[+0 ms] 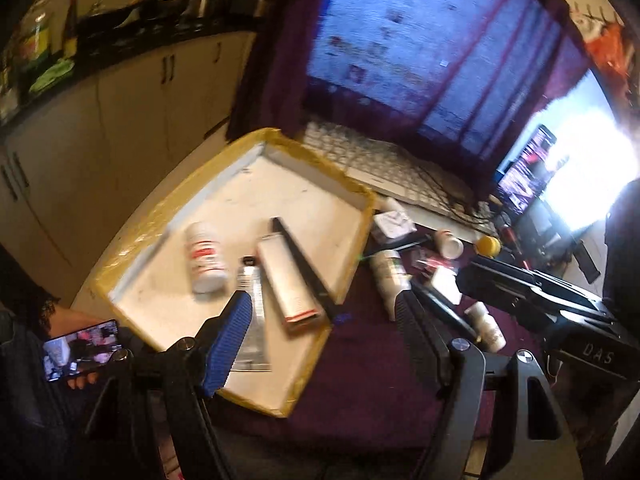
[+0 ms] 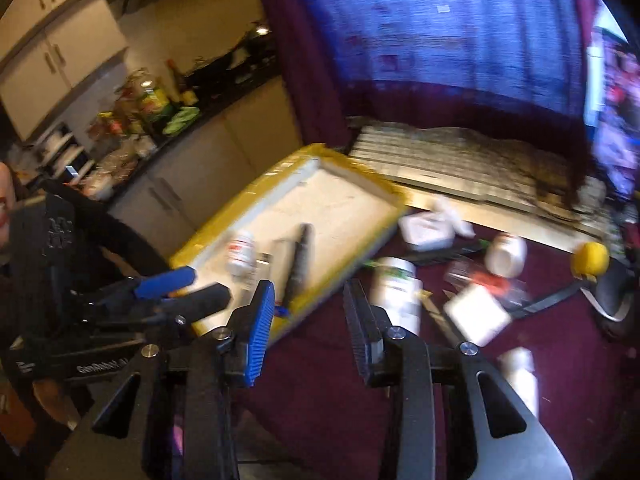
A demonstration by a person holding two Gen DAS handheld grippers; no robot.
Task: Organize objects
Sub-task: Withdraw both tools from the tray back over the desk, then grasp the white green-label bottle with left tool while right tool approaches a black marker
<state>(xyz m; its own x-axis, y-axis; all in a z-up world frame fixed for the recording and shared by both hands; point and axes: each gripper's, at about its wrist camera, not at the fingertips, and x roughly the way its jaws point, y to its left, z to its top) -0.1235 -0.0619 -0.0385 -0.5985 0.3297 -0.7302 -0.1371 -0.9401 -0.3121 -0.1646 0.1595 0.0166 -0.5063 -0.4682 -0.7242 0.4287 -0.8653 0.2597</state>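
Observation:
A shallow tray (image 1: 288,200) (image 2: 340,204) with yellow-taped rims lies on a maroon cloth. In it lie a white bottle with a red label (image 1: 204,258) (image 2: 240,256), a silver tube (image 1: 252,296), a white box (image 1: 286,280) and a long black stick (image 1: 304,268) (image 2: 300,264). My left gripper (image 1: 322,308) (image 2: 192,286) hangs open above the tray's near corner, holding nothing. To its right, my right gripper (image 2: 309,292) (image 1: 468,280) stands open and empty over the cloth by the tray's edge. A large white bottle (image 1: 388,276) (image 2: 396,288) lies just right of the tray.
Loose on the cloth are a small white bottle (image 2: 506,254), a yellow ball (image 2: 590,260), a flat white box (image 2: 476,312), a white packet (image 2: 426,232) and another bottle (image 2: 520,376). A keyboard (image 1: 380,160) and monitor (image 1: 420,52) stand behind. A hand holds a phone (image 1: 82,350) at left.

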